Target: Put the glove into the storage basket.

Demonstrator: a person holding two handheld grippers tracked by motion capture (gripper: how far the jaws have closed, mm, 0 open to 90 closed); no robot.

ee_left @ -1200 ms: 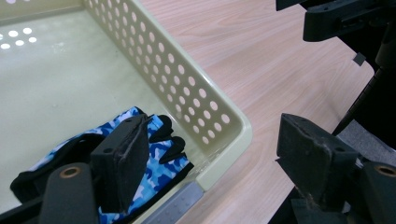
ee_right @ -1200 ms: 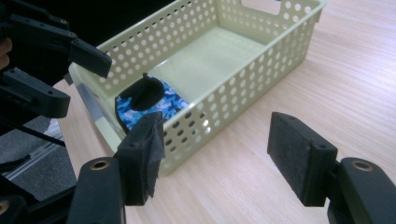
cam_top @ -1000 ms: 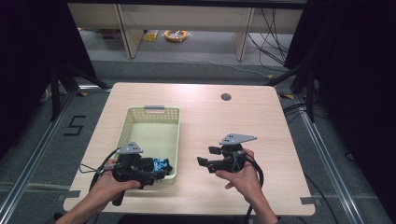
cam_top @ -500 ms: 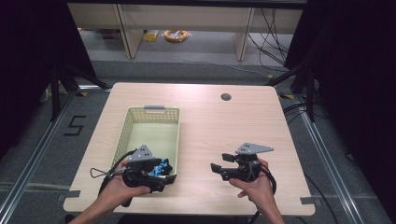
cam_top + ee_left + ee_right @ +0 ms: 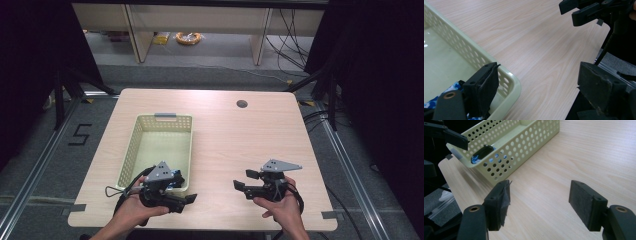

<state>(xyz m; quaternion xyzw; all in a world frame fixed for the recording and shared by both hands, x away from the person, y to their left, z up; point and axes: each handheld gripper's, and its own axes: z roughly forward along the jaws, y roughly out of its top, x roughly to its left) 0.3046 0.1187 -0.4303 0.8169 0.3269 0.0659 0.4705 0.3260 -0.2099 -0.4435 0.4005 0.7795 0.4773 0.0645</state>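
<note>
Table (image 5: 260, 145): bare wood, so both hands have free room at the near edge.

Basket (image 5: 131, 150): pale green, perforated, on the left half, long axis running away from the person. Near corner sits just in front of the left hand, which makes it an easy drop point without reaching.

Left gripper (image 5: 186, 199): at the basket's near right corner, outside the rim, tips pointing right over the table. Jaws have just been opening and stand wide; nothing between them in the left gripper view, just bare wood and the basket corner. Released. Reads like a drop-off finished, hand backing off the basket.

Right gripper (image 5: 244, 181): well apart from the basket, near the front edge on the right, tips aimed left toward the left gripper. Jaws spread, only table between the pads (image 5: 586, 203). Holding nothing. Judgement: it's parked low and clear so it doesn't block the left hand's work at the basket.

Cloth (image 5: 452, 89): small blue-and-white patterned piece, inside the basket at the near right corner, on the floor against the wall. Visible through the holes in the right gripper view too. No jaw touches it. Exact shape is mostly hidden behind the left jaw, can't tell more.
</note>
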